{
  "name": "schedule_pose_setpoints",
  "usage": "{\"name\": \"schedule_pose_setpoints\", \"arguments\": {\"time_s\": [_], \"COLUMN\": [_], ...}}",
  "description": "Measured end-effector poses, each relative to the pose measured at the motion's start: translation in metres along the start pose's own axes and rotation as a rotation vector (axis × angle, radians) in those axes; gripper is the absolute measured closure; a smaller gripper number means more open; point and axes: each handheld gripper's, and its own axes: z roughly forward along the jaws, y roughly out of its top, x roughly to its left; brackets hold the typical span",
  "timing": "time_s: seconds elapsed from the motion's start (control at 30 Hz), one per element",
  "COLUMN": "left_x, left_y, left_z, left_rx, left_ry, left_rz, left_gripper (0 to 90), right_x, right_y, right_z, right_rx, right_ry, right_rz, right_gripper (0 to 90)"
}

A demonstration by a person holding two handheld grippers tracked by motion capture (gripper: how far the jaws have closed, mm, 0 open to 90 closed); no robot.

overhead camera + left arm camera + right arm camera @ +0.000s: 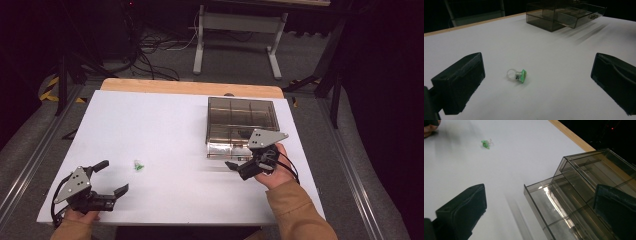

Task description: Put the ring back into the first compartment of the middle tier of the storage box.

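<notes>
One small ring [517, 75] with a green top lies on its side on the white table [165, 125], and we see it between the spread jaws of the left gripper [114, 176], touched by neither pad; in the left gripper view the clear band points away and the green face tilts toward the camera; in the right gripper view the ring [486, 143] sits far off across the bare tabletop; we find the right gripper [238, 163] well apart from it, its jaws spread wide and holding nothing, at the near left corner of a smoky transparent box [242, 116] with inner compartments; a shallow drawer [554, 212] stands pulled out of the box's front, one jaw over it and the other over the table.
</notes>
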Motion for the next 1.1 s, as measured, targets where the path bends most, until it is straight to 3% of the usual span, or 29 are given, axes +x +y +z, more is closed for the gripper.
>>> {"name": "schedule_pose_setpoints", "arguments": {"time_s": [0.17,0.33,0.47,0.67,0.87,1.1], "left_x": [0.0,0.002,0.002,0.003,0.003,0.004], "left_y": [0.0,0.0,0.0,0.0,0.0,0.0], "left_z": [0.001,0.001,0.001,0.001,0.001,0.002], "left_rx": [-0.004,-0.002,-0.002,-0.001,0.002,0.0], "left_ry": [-0.01,-0.014,-0.014,-0.018,-0.018,-0.019], "left_rz": [0.001,0.001,-0.001,-0.007,-0.007,-0.005], "left_gripper": [0.2,0.2,0.2,0.2,0.2,0.2], "right_x": [0.013,0.021,0.022,0.031,0.038,0.044], "right_y": [0.008,0.019,0.025,0.033,0.04,0.045], "right_z": [0.005,0.014,0.021,0.036,0.049,0.063], "right_rx": [0.013,0.027,0.005,-0.006,0.019,0.015], "right_ry": [-0.063,-0.049,-0.026,0.007,0.028,0.059], "right_rz": [-0.069,-0.067,-0.016,-0.035,-0.051,-0.049], "right_gripper": [0.0,0.0,0.9,2.4,3.1,2.9]}}
